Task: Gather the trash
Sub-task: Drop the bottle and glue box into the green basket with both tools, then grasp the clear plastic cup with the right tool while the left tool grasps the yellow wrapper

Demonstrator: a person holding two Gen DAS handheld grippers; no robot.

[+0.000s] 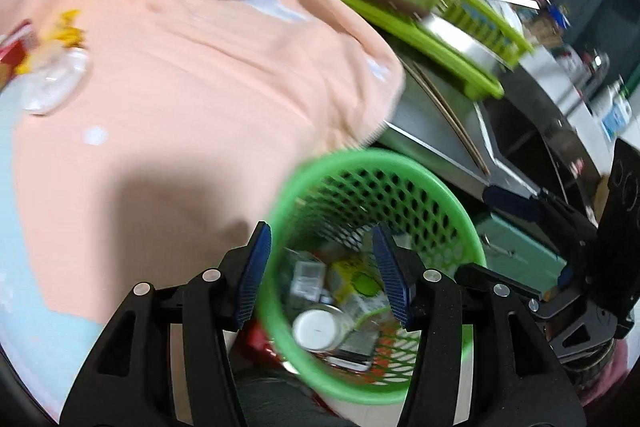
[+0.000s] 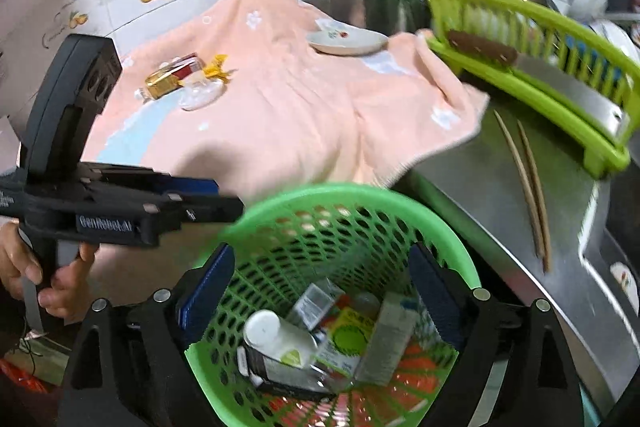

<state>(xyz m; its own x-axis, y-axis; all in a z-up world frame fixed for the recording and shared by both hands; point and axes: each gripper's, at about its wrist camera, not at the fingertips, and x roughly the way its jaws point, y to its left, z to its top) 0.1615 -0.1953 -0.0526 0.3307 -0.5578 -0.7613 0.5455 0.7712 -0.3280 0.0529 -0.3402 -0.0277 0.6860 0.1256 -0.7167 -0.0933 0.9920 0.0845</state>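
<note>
Fingers (image 2: 208, 291) of both grippers stand apart, empty, above the trash-filled green basket (image 2: 460, 263).

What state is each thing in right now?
left gripper: open, empty
right gripper: open, empty, over basket
green basket: upright, partly filled with trash
white bottle: lying in basket
wrappers: on pink towel, uncollected
plate: upright on towel, empty
</note>
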